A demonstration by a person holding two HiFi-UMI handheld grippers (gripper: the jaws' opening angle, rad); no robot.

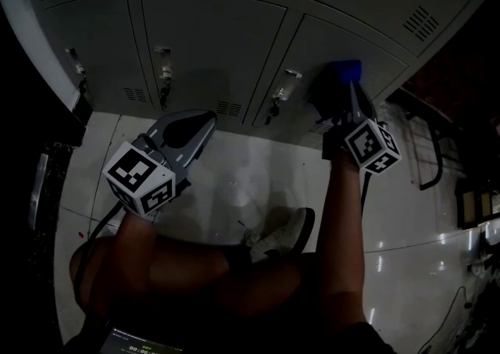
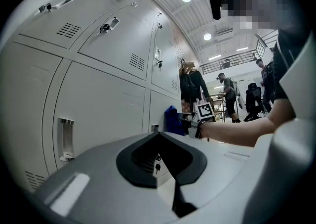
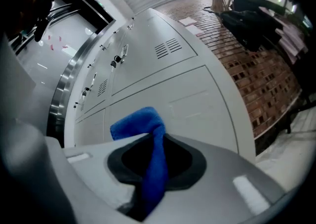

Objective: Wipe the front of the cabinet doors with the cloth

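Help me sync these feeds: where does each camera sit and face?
Head view: on the head, facing steeply down at the doors; shows left gripper, right gripper, legs.
Left gripper view: on the left gripper, facing along the doors; shows shut jaws, right arm.
Right gripper view: on the right gripper, facing a door; jaws shut on the cloth.
Shared: all three show the cloth.

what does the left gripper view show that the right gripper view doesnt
Only the left gripper view: people standing in the background, hanging coats, and the left claw shut on nothing. Only the right gripper view: a brick wall and the right claw clamped on the blue cloth. Both: the grey cabinet doors and that cloth, which is small and distant in the left gripper view.
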